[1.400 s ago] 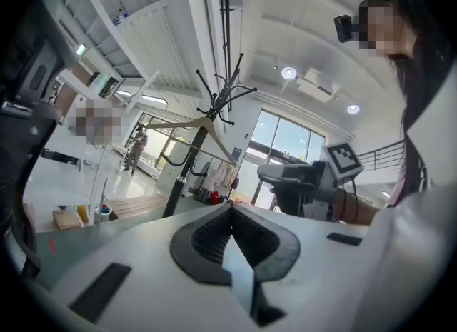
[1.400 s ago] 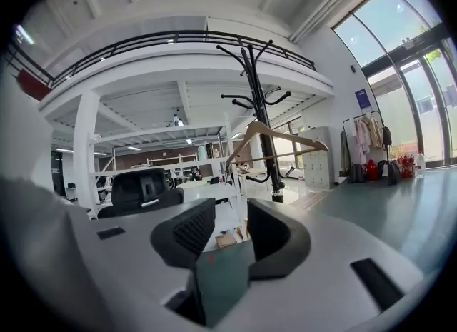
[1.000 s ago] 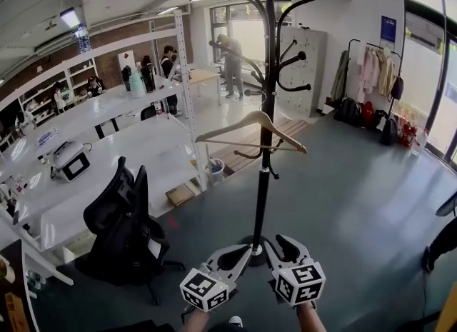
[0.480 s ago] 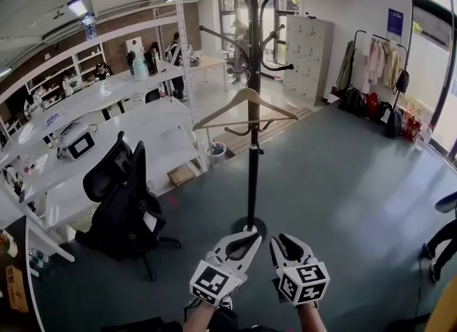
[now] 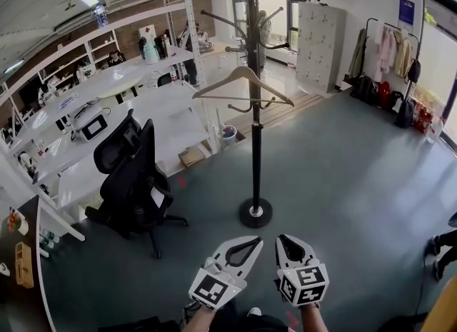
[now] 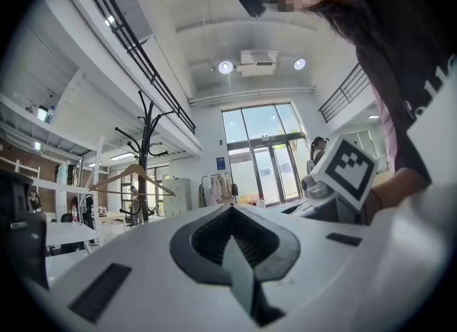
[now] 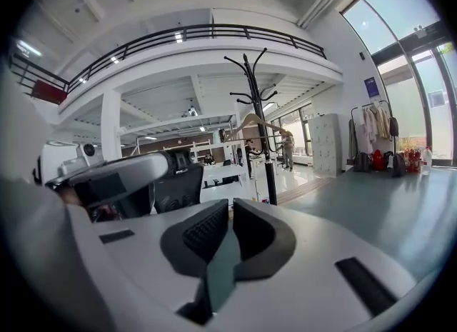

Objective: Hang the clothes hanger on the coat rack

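Observation:
The black coat rack point(image 5: 253, 145) stands on the grey floor on a round base point(image 5: 255, 214). A wooden clothes hanger point(image 5: 243, 81) hangs from one of its upper arms. Both grippers are low in the head view, well short of the rack and touching nothing. My left gripper point(image 5: 253, 243) is shut and empty. The jaws of my right gripper point(image 5: 284, 241) are closing, nearly together, with nothing between them. The left gripper view has the rack point(image 6: 146, 159) and hanger point(image 6: 132, 175) far off at the left. In the right gripper view the rack point(image 7: 260, 145) stands ahead with the hanger point(image 7: 250, 120).
A black office chair point(image 5: 136, 180) stands left of the rack, beside white desks and shelving point(image 5: 86, 131). Grey lockers point(image 5: 318, 38) and a clothes rail point(image 5: 393, 52) line the back right. Someone's foot point(image 5: 443, 248) shows at the right edge.
Both grippers have drawn back from the rack, which now stands farther off. The right jaws have come together from wide apart. The hanger stays on the rack.

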A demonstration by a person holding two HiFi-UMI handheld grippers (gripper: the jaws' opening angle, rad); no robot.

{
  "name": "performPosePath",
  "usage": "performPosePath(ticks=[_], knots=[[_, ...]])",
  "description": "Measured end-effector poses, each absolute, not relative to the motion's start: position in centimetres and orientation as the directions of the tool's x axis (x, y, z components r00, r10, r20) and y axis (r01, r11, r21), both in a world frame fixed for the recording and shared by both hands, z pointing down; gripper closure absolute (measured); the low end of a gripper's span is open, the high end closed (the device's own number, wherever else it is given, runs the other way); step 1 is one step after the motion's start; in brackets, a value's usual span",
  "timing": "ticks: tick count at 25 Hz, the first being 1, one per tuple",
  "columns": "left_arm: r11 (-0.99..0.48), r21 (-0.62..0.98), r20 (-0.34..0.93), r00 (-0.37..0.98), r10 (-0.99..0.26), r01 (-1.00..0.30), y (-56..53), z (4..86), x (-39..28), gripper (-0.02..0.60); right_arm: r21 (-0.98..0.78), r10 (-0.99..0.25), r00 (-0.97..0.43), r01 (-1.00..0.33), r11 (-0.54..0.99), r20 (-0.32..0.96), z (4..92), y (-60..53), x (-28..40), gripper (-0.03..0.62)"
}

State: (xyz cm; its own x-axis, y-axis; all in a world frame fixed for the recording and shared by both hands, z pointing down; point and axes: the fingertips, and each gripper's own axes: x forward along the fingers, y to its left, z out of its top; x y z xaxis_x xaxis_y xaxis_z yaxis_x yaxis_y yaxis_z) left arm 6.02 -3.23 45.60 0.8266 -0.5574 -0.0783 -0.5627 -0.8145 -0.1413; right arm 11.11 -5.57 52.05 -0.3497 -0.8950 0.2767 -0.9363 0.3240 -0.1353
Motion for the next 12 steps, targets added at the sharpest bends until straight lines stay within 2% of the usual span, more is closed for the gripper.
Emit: performPosePath(ticks=[3, 12], knots=[[-0.824, -0.102, -0.106, 0.83, -0.547, -0.557, -1.8, 45.2, 5.9, 0.581, -0.134, -0.897, -0.359, -0.933, 0.334, 0.258, 52.0, -4.5, 11.1, 0.569], [-0.83, -0.108, -0.054, 0.837, -0.544, -0.547, -0.5, 46.6, 4.5, 0.581, -0.122, -0.906, -0.355, -0.934, 0.335, 0.231, 51.2, -2.2, 9.7, 0.571]])
